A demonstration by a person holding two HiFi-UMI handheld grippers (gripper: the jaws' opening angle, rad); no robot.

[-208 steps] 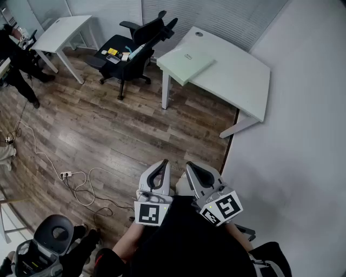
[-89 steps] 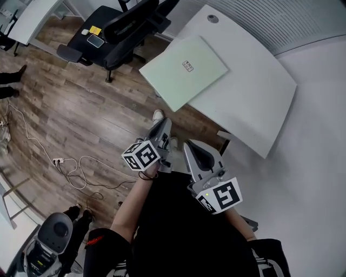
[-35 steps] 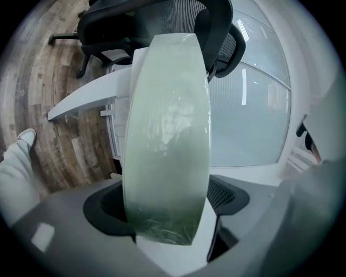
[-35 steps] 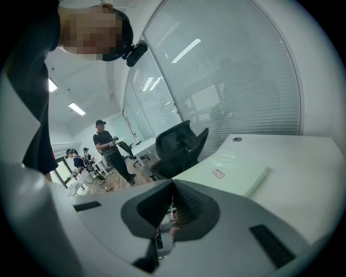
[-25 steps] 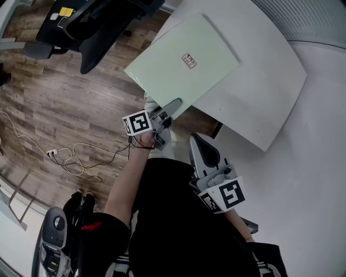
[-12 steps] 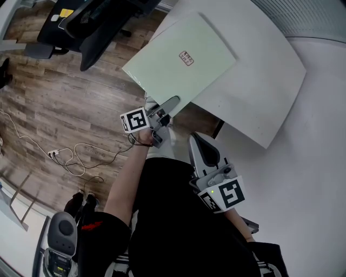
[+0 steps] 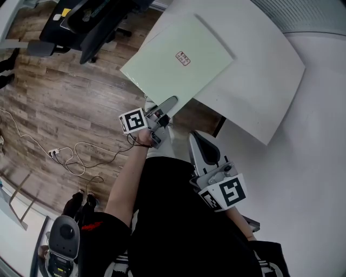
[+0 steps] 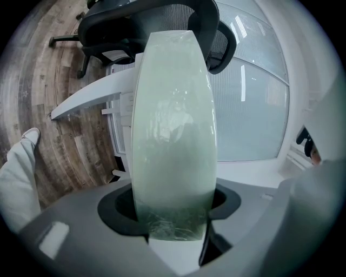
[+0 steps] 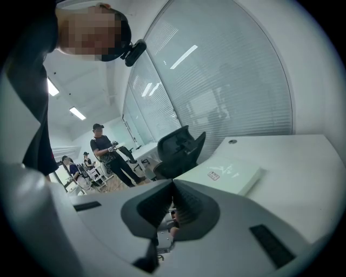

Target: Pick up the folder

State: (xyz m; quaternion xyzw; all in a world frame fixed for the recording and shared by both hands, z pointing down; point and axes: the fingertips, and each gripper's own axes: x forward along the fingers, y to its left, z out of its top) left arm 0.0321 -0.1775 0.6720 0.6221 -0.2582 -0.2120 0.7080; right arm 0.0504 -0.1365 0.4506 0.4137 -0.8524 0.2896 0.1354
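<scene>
Head view, looking steeply down: a pale green folder (image 7: 178, 62) with a small label lies flat on a white desk (image 7: 265, 70). Its near corner juts out past the desk's edge over a wooden floor (image 7: 65, 97). The left gripper (image 7: 170, 101) reaches to that overhanging near edge. The right gripper (image 7: 195, 138) is held close to the person's body, well apart from the folder. A black office chair (image 7: 92, 21) stands beyond the desk, and a white cable (image 7: 81, 162) trails across the floor.

Left gripper view: the folder (image 8: 173, 135) fills the middle, seen edge-on. Its thick edge sits between the two dark pads (image 8: 121, 208), which pinch it from either side; the jaws have just been closing on it. The desk (image 8: 86, 100) and the office chair (image 8: 162, 16) show behind.

Right gripper view: the jaws are pressed together with nothing between them. Past them the folder (image 9: 227, 173) rests on the desk (image 9: 303, 162). The office chair (image 9: 181, 149) stands behind it, and a person (image 9: 105, 149) stands farther back in the room.
</scene>
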